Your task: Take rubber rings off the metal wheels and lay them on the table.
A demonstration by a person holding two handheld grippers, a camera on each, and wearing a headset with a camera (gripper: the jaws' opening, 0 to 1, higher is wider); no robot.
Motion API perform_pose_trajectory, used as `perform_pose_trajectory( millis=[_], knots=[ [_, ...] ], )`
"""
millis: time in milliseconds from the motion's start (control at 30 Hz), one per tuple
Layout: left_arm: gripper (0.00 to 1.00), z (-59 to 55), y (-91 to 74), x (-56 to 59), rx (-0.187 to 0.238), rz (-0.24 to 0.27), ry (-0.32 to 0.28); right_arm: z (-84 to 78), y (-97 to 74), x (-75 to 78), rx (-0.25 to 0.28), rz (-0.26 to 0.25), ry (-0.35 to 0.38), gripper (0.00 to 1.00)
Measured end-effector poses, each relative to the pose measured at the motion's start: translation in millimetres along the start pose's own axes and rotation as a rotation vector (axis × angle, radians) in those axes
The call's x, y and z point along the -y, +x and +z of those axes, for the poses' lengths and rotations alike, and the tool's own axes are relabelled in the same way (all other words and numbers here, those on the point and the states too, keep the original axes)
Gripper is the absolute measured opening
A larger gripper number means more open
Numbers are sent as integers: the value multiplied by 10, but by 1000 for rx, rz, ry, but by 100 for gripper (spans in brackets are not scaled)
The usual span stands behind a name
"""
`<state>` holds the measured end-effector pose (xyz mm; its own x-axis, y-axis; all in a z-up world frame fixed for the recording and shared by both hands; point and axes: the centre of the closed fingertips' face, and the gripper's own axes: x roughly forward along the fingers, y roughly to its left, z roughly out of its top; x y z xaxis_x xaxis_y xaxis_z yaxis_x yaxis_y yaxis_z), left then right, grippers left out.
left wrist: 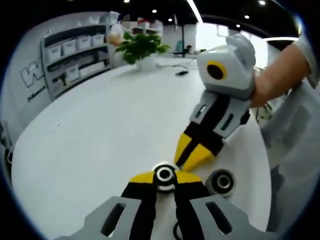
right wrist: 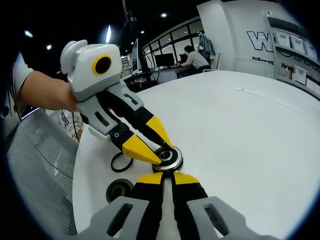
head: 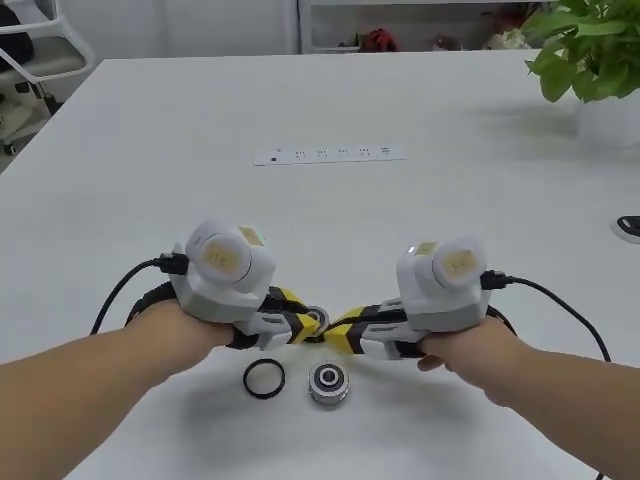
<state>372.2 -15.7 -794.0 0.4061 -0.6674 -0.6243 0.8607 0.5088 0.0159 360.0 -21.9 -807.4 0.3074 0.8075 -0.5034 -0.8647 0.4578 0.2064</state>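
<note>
A metal wheel (head: 316,321) with a black rubber rim is held just above the white table (head: 330,220), between the two grippers. My left gripper (left wrist: 165,178) is shut on this wheel (left wrist: 165,175), its yellow tips on either side. My right gripper (right wrist: 167,177) meets it head-on, jaws shut, tips pinching the wheel's black rim (right wrist: 169,161). In the head view the left gripper (head: 303,323) and right gripper (head: 336,326) meet tip to tip. A loose rubber ring (head: 264,378) lies flat on the table below, beside a second metal wheel (head: 328,382).
A white socket strip (head: 330,154) is set in the table's middle. A potted plant (head: 588,50) stands at the far right corner, and a small black object (head: 628,227) lies at the right edge. A chair (head: 30,60) stands at far left. Black cables trail behind both grippers.
</note>
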Motion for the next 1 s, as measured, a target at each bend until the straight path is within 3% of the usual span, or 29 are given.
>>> perform_pose_trajectory(
  millis=[267,533,633,667,767,1000],
  knots=[
    [13,-6,-11,18,-1,1,6,11,-34,61,8,-22,39,0],
    [13,-10,-14,30,0,4,9,71,-58,143,52,-50,130,0],
    [13,-8,-12,31,-4,10,19,73,-56,153,50,-58,130,0],
    [13,-9,-11,26,-5,11,20,141,-71,144,83,-62,126,0],
    [12,-9,-7,15,-6,20,22,160,-60,131,72,-72,102,0],
    [12,-4,-3,17,-10,30,24,168,-62,125,74,-63,127,0]
  ],
)
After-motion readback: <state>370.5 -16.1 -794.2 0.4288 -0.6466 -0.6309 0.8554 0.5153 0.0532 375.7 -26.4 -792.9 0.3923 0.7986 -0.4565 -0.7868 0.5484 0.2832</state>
